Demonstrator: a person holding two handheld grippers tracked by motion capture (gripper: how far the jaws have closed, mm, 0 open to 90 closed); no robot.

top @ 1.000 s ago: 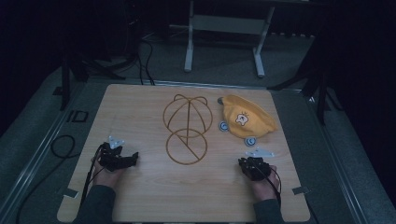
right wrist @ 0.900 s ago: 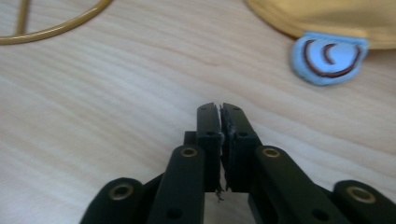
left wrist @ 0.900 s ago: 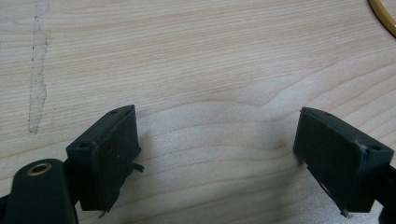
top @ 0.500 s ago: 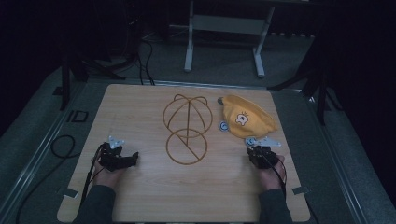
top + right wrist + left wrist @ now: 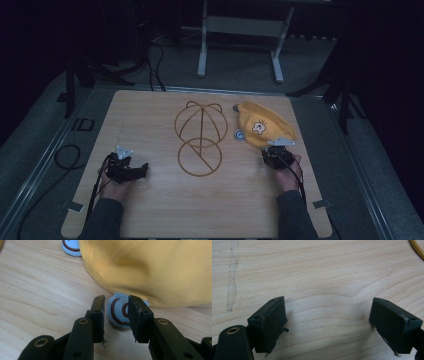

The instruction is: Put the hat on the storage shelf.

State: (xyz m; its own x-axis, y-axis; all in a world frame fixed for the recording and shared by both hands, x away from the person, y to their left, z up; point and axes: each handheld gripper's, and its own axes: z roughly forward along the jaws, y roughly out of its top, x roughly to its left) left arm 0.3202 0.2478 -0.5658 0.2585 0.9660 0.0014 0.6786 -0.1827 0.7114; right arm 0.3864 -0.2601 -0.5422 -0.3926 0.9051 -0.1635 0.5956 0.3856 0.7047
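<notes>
Two claws: left claw (image 5: 325, 327) wide over bare table (image 5: 324, 277); right claw (image 5: 116, 318) narrowed around blue ear (image 5: 117, 312) of yellow hat (image 5: 155, 267), not clamped.

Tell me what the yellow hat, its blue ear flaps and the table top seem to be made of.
Yellow hat: woven cloth, likely cotton, matte; stitched seams and soft folds show. Blue ear flap: soft padded fabric or felt, with dark red curved lines that may be embroidered. Table top: pale wood or wood-look laminate, smooth, with visible grain; which one is unclear.
</notes>
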